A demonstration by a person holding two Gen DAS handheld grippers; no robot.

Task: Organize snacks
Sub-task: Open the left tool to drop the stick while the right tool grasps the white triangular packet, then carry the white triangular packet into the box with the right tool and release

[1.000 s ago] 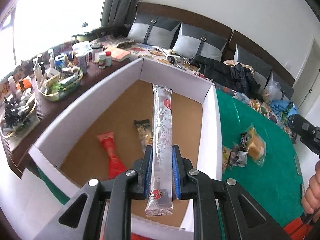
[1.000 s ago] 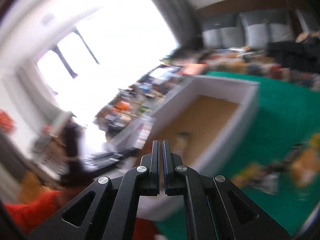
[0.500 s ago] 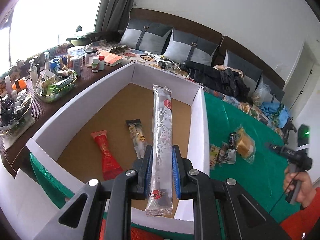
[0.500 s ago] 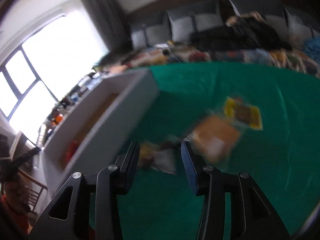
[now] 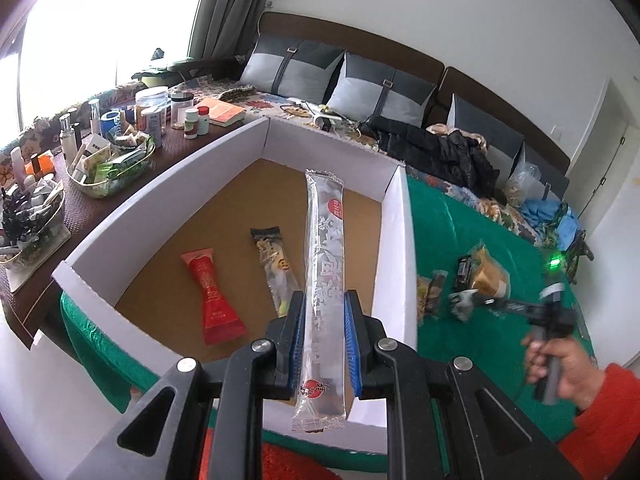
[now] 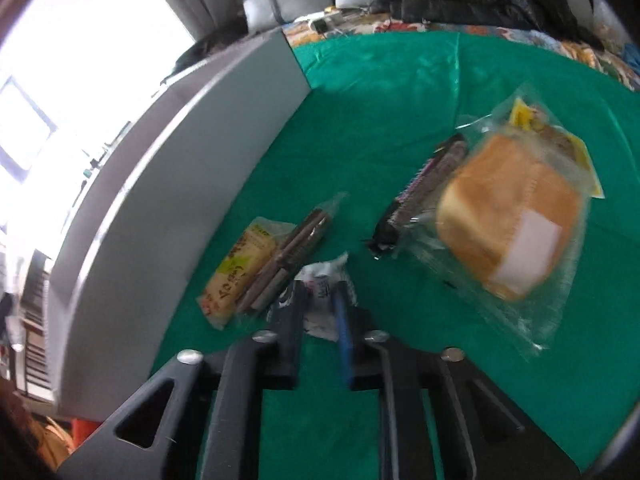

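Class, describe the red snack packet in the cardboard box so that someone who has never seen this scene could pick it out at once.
Find the big white-walled cardboard box on the green cloth. Two packets lie flat on its brown floor. The red snack packet is the left one, pinched at the waist and flared at both ends; its neighbour, the clear packet, is slimmer, with a dark top end.

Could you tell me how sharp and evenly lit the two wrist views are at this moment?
Left wrist view: sharp on the silver snack stick and white box, though the window at upper left is blown out and fisheye bends the edges. Right wrist view: motion-blurred, smearing the bagged bread and the small white packet; its window is overexposed too.
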